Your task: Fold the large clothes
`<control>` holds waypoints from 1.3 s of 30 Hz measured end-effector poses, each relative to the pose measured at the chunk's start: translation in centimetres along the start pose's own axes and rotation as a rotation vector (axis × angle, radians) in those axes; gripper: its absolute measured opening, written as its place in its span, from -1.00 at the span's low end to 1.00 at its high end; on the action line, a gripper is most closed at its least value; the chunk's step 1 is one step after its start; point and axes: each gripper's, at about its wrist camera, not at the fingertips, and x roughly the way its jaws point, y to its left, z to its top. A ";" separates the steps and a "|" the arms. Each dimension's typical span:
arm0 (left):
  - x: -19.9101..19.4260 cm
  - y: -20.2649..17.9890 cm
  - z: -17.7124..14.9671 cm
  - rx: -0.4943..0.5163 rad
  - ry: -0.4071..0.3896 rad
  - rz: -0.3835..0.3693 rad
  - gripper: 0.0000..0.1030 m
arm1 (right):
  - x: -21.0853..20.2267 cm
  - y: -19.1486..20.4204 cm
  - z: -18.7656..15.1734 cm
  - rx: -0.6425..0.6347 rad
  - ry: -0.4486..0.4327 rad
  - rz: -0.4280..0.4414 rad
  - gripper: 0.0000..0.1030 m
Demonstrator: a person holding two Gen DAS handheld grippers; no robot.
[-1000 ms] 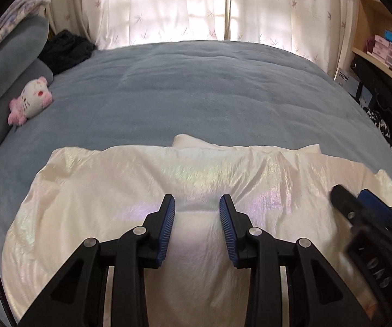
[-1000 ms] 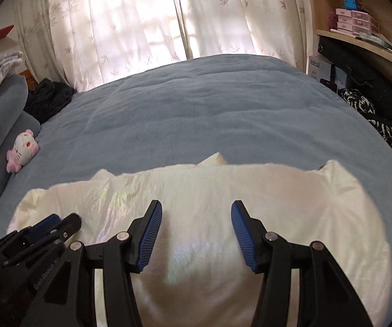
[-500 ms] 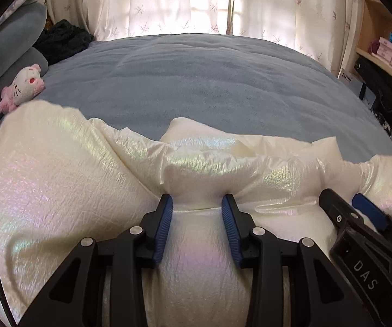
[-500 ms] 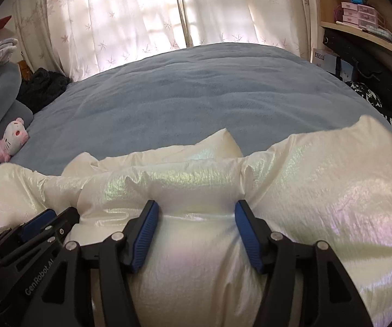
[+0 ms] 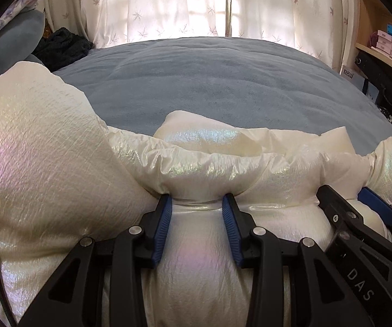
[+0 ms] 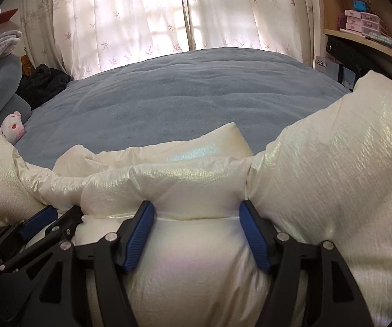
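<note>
A puffy cream jacket [image 5: 45,163] with a pearly sheen lies bunched on the blue bed [image 5: 223,81]. My left gripper [image 5: 197,200] is pushed down into it, its blue pads pinching a thick roll of the fabric. Just to its right, the right gripper [image 5: 359,207] is half buried in the same roll. In the right wrist view the jacket [image 6: 332,177] swells high on the right side. The right gripper [image 6: 197,207] has its jaws opening, with padded fabric still filling the gap and puckering at both pads. The left gripper [image 6: 51,215] shows at the lower left.
The blue bed [image 6: 182,95] stretches beyond the jacket to pale curtains [image 6: 141,21]. A pink-and-white plush toy [image 6: 11,130] and a dark heap of clothes [image 6: 43,84] lie at the left by grey pillows. A wooden shelf [image 6: 359,24] with small boxes stands at the right.
Both grippers have sunk toward the bed, and the jacket that looked flat now bulges up around them. The right jaws stand wider apart than before.
</note>
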 end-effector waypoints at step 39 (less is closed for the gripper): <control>0.7 1.2 0.0 -0.029 -0.002 -0.030 -0.28 | 1.5 0.0 -0.3 0.005 0.009 0.032 0.43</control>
